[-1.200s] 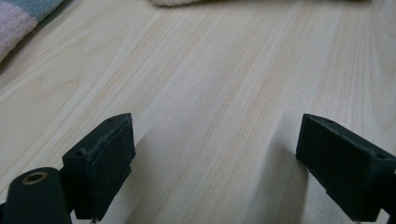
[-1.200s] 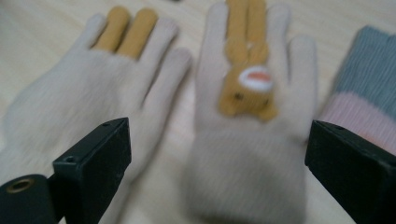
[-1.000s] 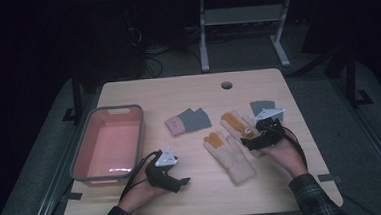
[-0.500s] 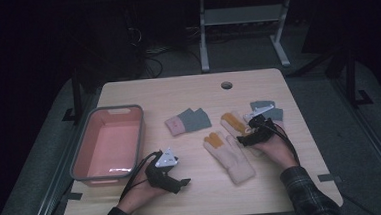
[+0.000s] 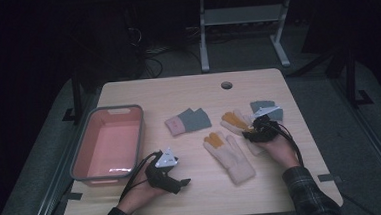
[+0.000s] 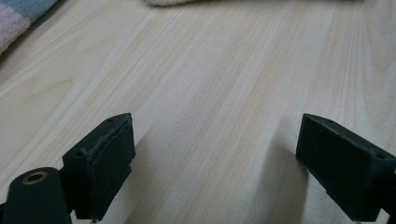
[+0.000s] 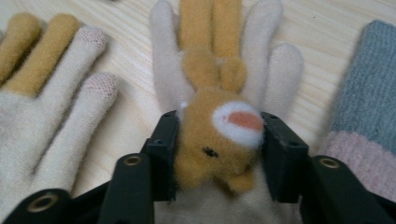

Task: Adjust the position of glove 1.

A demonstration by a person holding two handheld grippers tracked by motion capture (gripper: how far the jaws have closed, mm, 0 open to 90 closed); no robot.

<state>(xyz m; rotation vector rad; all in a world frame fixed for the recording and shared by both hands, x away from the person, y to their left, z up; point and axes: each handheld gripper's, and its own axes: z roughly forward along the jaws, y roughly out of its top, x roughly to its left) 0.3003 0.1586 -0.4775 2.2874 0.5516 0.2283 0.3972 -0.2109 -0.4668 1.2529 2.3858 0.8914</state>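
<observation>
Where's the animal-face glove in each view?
High view: animal-face glove right of centre, at the right gripper.
Right gripper view: centre, pinched between the jaws, which have just been closing.
Left gripper view: bare table; cream edge at top, can't tell which glove.
Landmark: other cream glove, lying beside it.

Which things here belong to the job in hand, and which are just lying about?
In the job:
right gripper, jaws just closed on the cream glove with the animal face
its matching cream glove
pink bin, probably

Lying about:
left gripper, open
grey-and-pink glove
second grey glove
</observation>
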